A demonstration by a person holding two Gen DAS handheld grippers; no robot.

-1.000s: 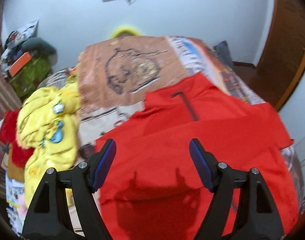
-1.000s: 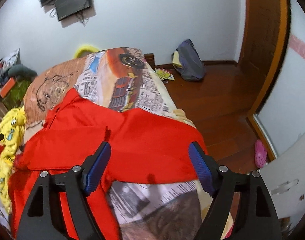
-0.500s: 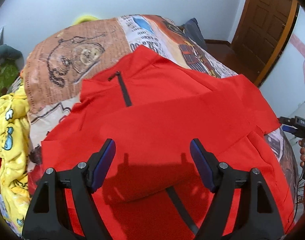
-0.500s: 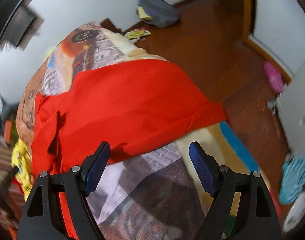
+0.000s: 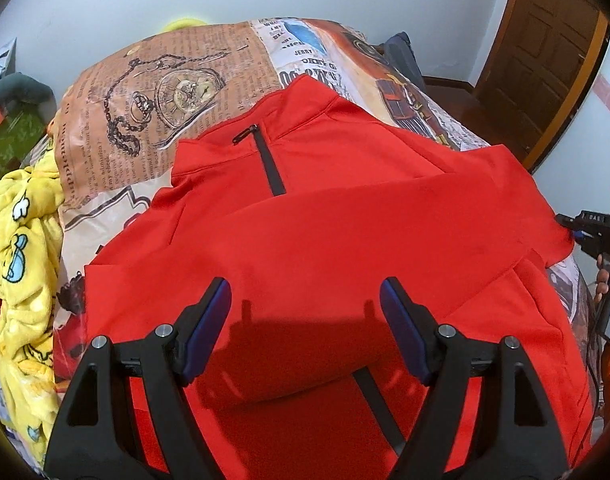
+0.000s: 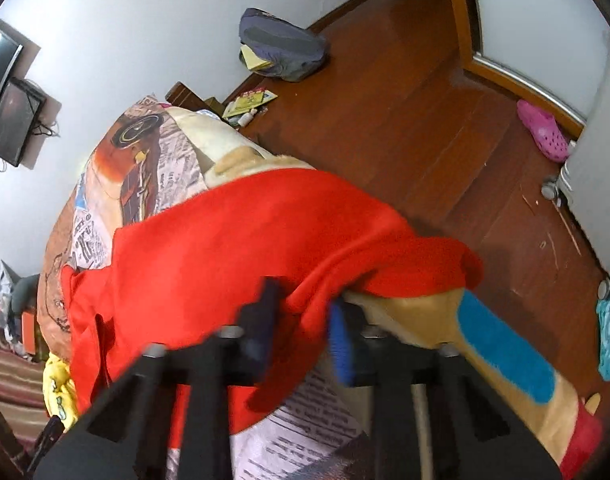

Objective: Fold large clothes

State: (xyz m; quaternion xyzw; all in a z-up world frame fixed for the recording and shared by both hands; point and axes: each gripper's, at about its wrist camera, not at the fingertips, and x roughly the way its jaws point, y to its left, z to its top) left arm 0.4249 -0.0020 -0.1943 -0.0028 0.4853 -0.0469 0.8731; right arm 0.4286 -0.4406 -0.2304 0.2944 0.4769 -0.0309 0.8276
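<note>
Red pullover (image 5: 345, 240) spread across the bed (image 5: 165, 92).
Left gripper (image 5: 305, 320) hovers wide open, empty; right gripper (image 6: 305, 320) pinches the sleeve at the bed's right edge.

Yellow cartoon blanket (image 5: 21, 264), grey backpack (image 6: 281, 46), pink clog (image 6: 543, 132), wall-mounted screen (image 6: 13, 120)

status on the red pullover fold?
Done: one sleeve already lies folded across the red pullover on the bed. In hand: right gripper closing on the sleeve edge by the bedside; left gripper open above. Left: remaining folds.
</note>
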